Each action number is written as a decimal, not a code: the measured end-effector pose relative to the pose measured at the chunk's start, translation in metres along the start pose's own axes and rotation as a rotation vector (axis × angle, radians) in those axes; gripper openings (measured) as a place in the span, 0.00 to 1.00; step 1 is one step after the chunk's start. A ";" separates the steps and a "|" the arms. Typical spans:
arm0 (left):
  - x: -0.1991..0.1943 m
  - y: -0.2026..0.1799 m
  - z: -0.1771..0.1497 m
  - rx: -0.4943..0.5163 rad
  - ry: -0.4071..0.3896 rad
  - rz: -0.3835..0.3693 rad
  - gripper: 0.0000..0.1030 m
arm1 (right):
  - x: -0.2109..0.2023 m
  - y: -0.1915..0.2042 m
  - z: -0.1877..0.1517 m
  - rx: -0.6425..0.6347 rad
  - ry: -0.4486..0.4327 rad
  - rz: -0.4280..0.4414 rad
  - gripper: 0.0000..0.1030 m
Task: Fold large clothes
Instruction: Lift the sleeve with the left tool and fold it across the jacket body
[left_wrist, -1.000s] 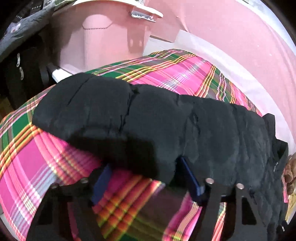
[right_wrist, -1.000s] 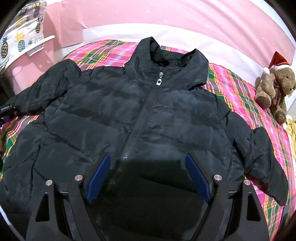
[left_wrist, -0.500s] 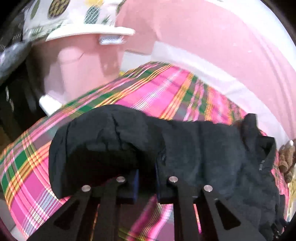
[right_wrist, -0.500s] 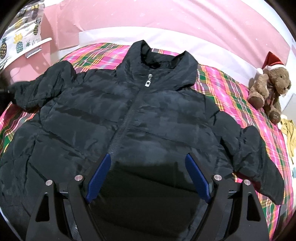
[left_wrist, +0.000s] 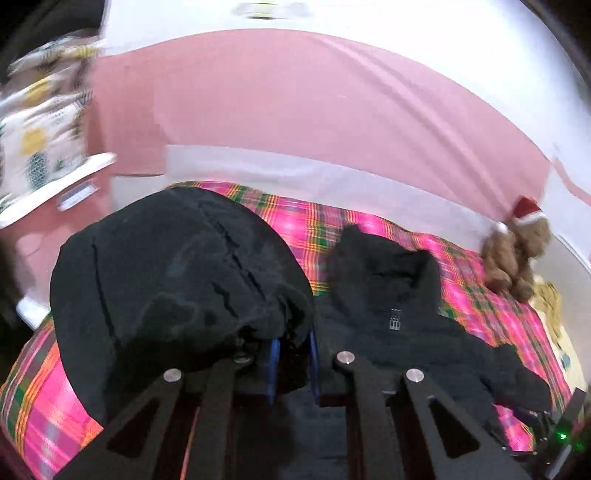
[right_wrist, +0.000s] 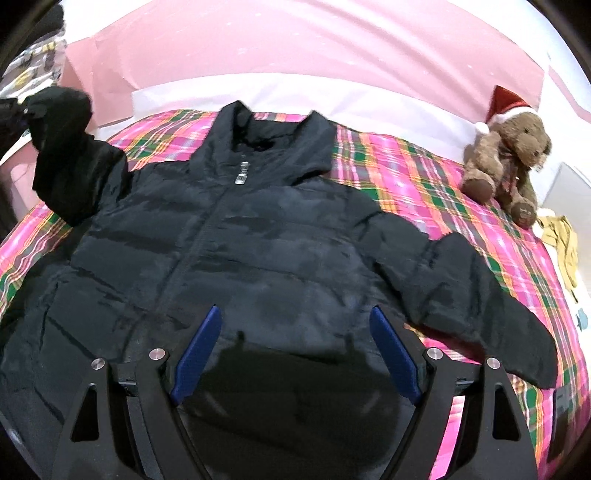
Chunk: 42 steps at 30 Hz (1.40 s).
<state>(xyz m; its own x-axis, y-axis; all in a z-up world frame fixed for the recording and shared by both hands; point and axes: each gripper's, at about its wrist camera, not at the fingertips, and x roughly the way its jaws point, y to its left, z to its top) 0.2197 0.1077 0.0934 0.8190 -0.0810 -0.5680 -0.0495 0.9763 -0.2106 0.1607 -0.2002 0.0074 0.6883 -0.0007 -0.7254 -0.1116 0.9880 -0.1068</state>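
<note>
Folding the first sleeve (right_wrist: 62, 155) in, your left gripper (left_wrist: 291, 354) pinches its cuff aloft, so carry it across the jacket (right_wrist: 258, 236) spread on the bed (right_wrist: 424, 173), while your right gripper (right_wrist: 295, 350) hovers wide and empty.

No text can be read anywhere. The zipper pull (right_wrist: 242, 173) on the jacket (right_wrist: 280, 236) carries a small mark, too small and blurred to make out in either view.
</note>
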 end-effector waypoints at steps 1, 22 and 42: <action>0.005 -0.012 0.001 0.019 0.008 -0.021 0.14 | -0.001 -0.006 -0.002 0.010 -0.001 -0.003 0.80; 0.124 -0.190 -0.099 0.177 0.344 -0.411 0.58 | 0.024 -0.079 -0.030 0.141 0.030 -0.008 0.80; 0.158 -0.004 -0.050 0.012 0.289 -0.022 0.52 | 0.123 -0.046 0.041 0.130 0.140 0.133 0.43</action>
<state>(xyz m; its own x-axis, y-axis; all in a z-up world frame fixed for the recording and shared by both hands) 0.3206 0.0808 -0.0356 0.6226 -0.1544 -0.7672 -0.0253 0.9759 -0.2169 0.2800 -0.2390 -0.0491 0.5667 0.1184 -0.8154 -0.0954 0.9924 0.0777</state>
